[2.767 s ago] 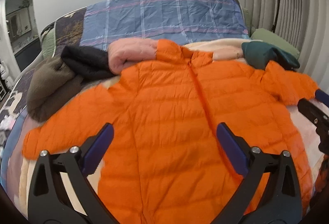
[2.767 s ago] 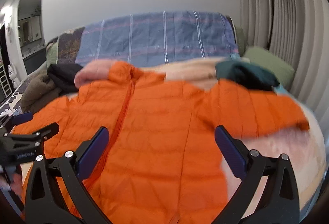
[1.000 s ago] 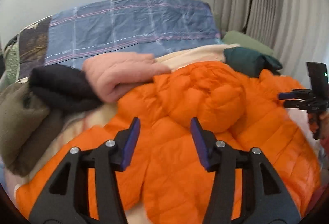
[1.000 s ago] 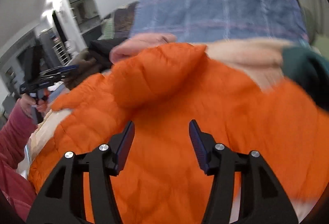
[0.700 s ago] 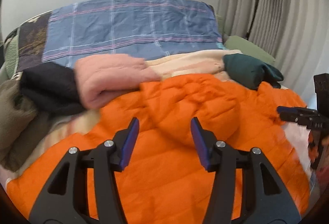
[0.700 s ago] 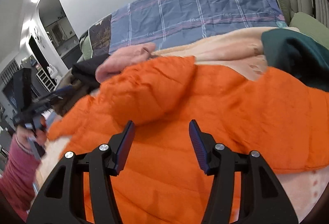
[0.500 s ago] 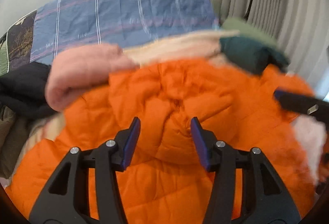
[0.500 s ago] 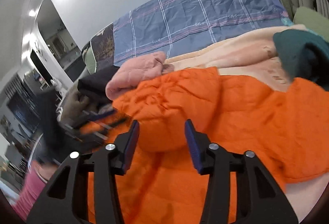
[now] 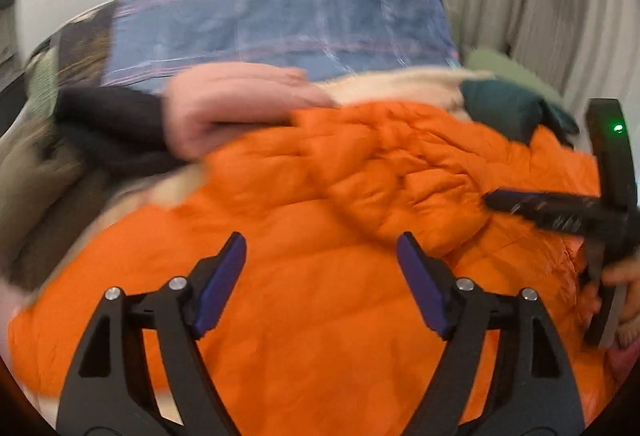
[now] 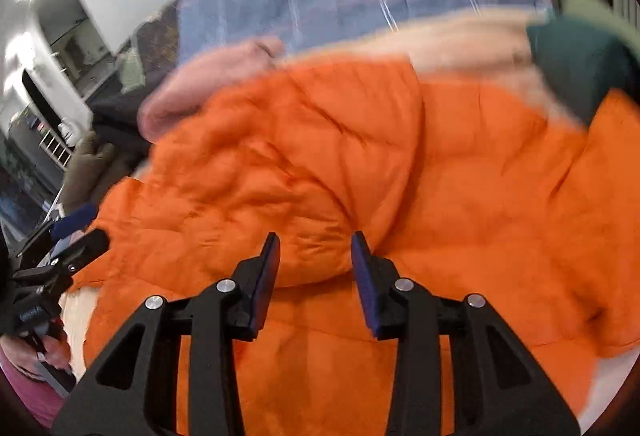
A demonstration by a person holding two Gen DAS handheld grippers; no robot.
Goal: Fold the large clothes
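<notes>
An orange puffer jacket [image 9: 312,276] lies spread over the bed, back side up, its hood [image 9: 396,172] bunched near the top. My left gripper [image 9: 320,276] is open and empty above the jacket's back. My right gripper [image 10: 314,268] is narrowly open, its fingertips [image 10: 270,260] on either side of the hood's lower edge [image 10: 316,268]; no cloth is clamped. The right gripper also shows at the right of the left wrist view [image 9: 520,200], and the left gripper at the left of the right wrist view [image 10: 68,252]. Both views are motion-blurred.
A pink folded garment [image 9: 224,104], a black one [image 9: 108,112] and an olive one [image 9: 32,180] lie at the left by the head of the bed. A dark green garment [image 9: 508,108] lies at the right. A blue plaid pillow [image 9: 280,24] is behind.
The jacket went from front side up to back side up. In the last half second my left gripper opened wider and my right gripper narrowed and moved closer to the hood.
</notes>
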